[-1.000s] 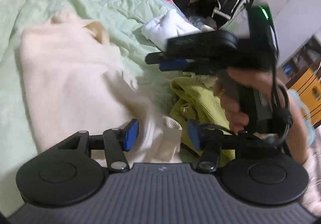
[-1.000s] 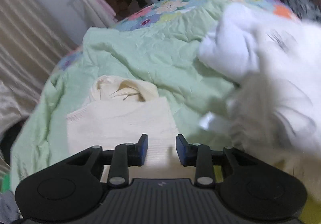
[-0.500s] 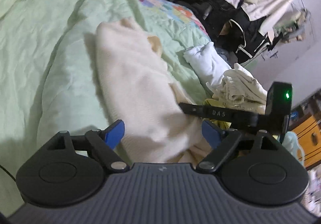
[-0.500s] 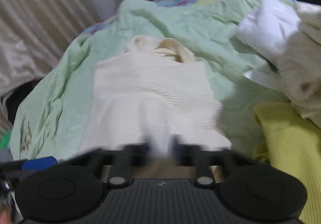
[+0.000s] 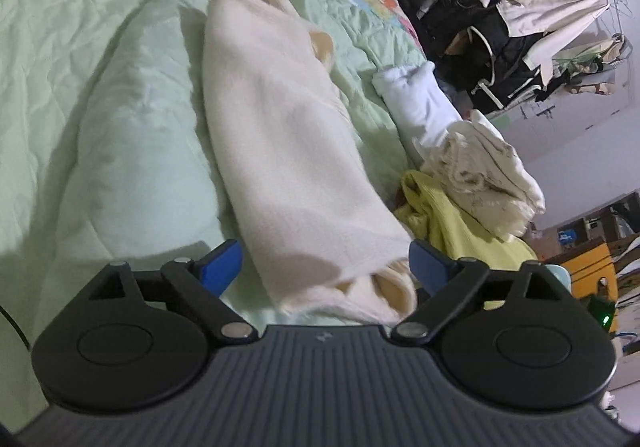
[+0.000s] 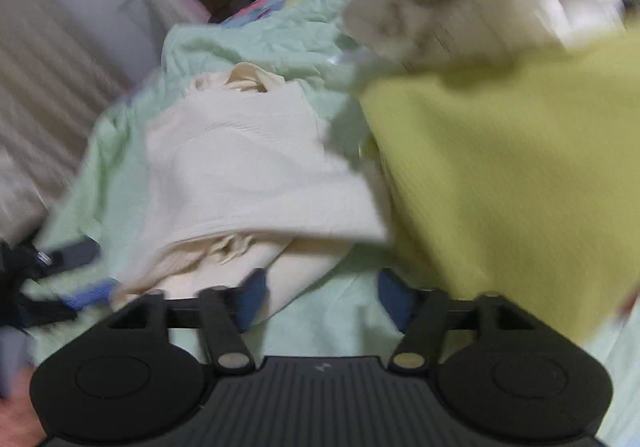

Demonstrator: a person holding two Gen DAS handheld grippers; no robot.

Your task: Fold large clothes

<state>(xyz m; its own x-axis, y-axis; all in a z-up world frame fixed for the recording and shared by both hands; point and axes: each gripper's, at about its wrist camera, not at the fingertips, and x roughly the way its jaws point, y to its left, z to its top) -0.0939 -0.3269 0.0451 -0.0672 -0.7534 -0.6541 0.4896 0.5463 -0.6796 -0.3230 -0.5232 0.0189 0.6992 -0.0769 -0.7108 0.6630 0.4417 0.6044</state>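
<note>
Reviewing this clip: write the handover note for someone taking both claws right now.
Left claw: open, empty, at the near end of the cream sweater.
Right claw: open, empty, at the same end.
Sweater lies on the green quilt, folded into a long narrow strip.
Yellow garment and the white clothes beside it are unfolded.
Left: fold the strip crosswise, then do the rest.

- Green quilt [image 5: 100,95] left of the cream sweater [image 5: 288,151]: broad bare stretch, open passage for a tool.
- Right of the sweater: yellow garment [image 5: 452,223], crumpled cream garment [image 5: 484,175] and white folded cloth [image 5: 420,103] crowd close, leaving a narrow strip of quilt.
- Right wrist view: yellow garment [image 6: 512,167] blocks the right side; bare quilt [image 6: 332,323] just ahead of the right tool [image 6: 322,297].
</note>
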